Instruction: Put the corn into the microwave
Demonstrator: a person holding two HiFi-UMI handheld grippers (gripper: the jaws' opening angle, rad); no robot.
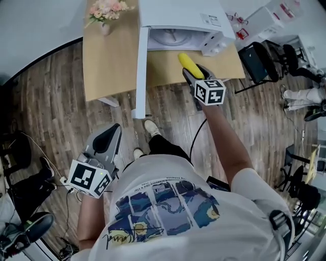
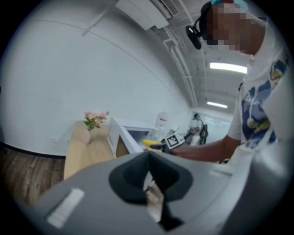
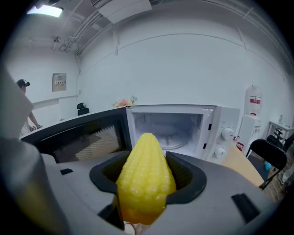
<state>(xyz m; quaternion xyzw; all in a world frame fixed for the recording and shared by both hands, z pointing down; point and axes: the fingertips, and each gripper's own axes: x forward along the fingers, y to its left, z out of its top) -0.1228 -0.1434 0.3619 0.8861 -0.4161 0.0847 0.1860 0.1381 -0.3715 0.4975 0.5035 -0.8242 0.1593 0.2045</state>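
A: What carried the things?
B: A light wooden table [image 1: 109, 61] stood on a plank floor [image 1: 56, 117], against a pale wall.
A: On its top?
B: A white microwave [image 1: 178, 15] sat toward the right, its door [image 1: 141, 71] swung open to the front. A vase of pink flowers [image 1: 105, 20] stood left of it, not touching.
A: On the floor?
B: A black chair [image 1: 257, 61] stood just beside the table's right end.

Corn [image 1: 189, 64] before microwave [image 1: 178, 18]; microwave on table [image 1: 109, 66]; flowers [image 1: 106, 9] at left.
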